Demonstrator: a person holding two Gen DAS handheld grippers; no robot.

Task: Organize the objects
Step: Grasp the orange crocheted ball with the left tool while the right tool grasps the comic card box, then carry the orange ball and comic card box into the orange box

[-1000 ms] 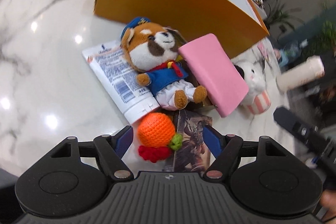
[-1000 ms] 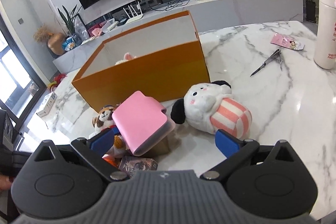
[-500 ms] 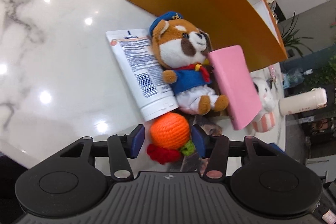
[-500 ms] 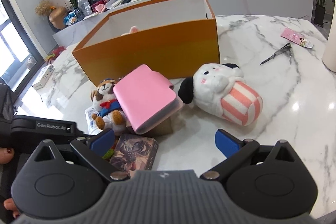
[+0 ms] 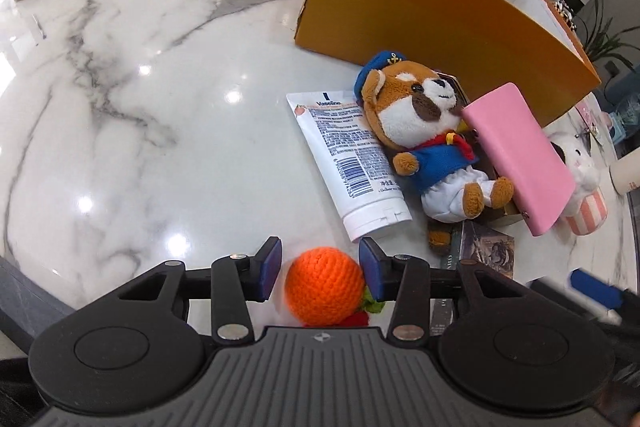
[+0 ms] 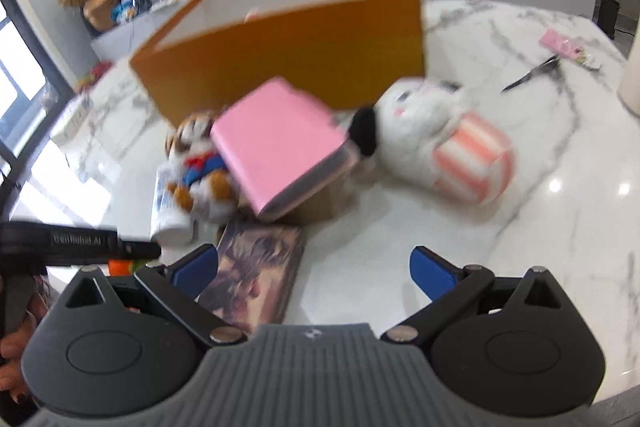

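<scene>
Crosswise, the Vaseline tube point(image 5: 352, 163) points cap-first nearward.

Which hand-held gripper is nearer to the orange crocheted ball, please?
Left. The left hand-held gripper has been closing around the orange crocheted ball, which sits between its pads. The right hand-held gripper is open, off to the ball's side, over the picture book.

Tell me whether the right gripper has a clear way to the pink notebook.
Probably yes. The right gripper is open, and the pink notebook lies ahead of it with only the flat picture book beneath the path; nothing stands between.
</scene>
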